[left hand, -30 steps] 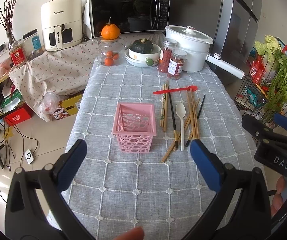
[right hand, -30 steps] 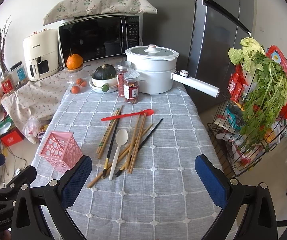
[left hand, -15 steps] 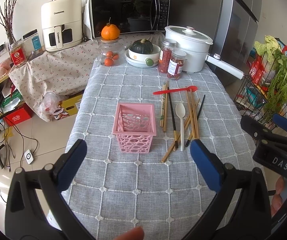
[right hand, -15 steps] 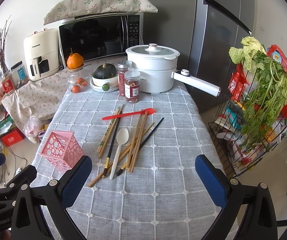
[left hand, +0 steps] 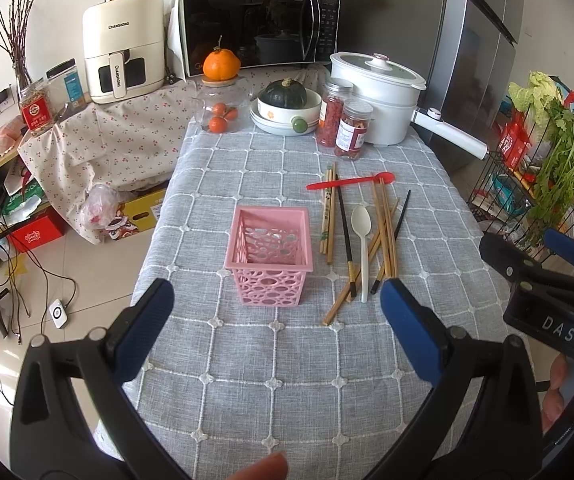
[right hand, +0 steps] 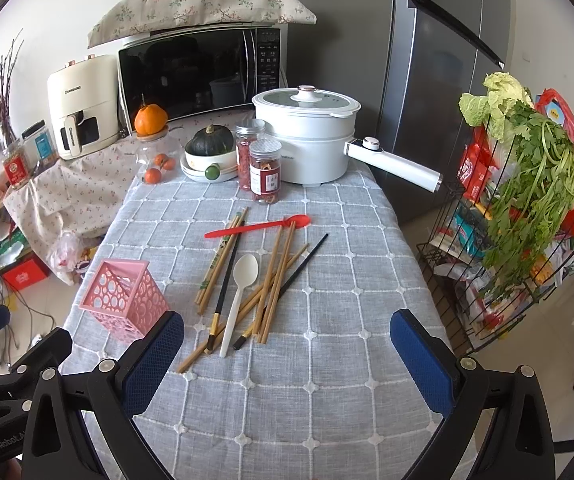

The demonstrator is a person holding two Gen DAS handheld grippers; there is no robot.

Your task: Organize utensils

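Note:
A pink perforated basket (left hand: 269, 252) (right hand: 124, 300) stands empty on the grey checked tablecloth (left hand: 287, 380). Right of it lie several wooden chopsticks (left hand: 385, 224) (right hand: 275, 268), black chopsticks (left hand: 345, 232) (right hand: 227, 272), a white spoon (left hand: 361, 236) (right hand: 243, 284) and a red spoon (left hand: 351, 183) (right hand: 259, 227). My left gripper (left hand: 277, 332) hovers open above the near table, short of the basket. My right gripper (right hand: 287, 356) is open too, nothing between its fingers, just short of the utensil pile. The right gripper also shows at the edge of the left wrist view.
At the table's far end stand a white pot with a long handle (right hand: 307, 140), two spice jars (right hand: 265, 176), a bowl with a green squash (right hand: 209, 148) and a jar of oranges (right hand: 155, 160). A wire rack of vegetables (right hand: 527, 200) is to the right; a fridge (right hand: 447, 60) behind.
Both grippers have shifted only slightly; the right wrist view has edged a little nearer the utensils. Nothing on the table moved.

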